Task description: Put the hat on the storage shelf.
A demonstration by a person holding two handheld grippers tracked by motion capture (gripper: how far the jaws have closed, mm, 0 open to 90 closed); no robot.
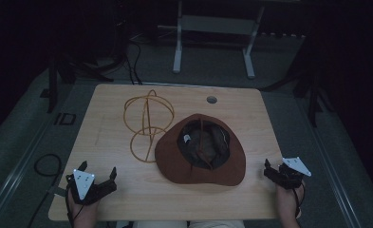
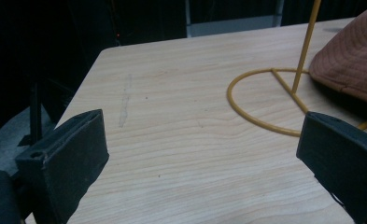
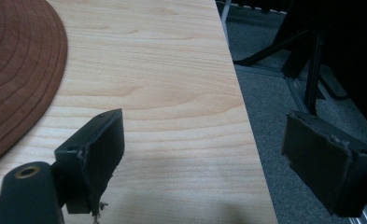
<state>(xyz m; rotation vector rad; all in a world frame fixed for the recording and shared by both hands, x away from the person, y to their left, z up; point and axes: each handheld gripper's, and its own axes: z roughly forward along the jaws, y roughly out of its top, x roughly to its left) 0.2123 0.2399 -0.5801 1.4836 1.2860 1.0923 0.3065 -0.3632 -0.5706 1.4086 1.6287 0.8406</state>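
Note:
A brown brimmed hat lies upside down in the middle of the wooden table, its dark lining facing up. Beside it to the left stands a yellow wire hat stand with a ring base. My left gripper rests open at the table's front left corner, with nothing between its jaws. In the left gripper view the stand's ring base and the hat's brim lie ahead to the right. My right gripper is open at the front right edge. The hat's brim is to its left.
A round cable hole sits near the table's far edge. A white metal frame stands on the grey floor beyond the table. Dark stand legs flank both sides, and a black cable loops on the floor at left.

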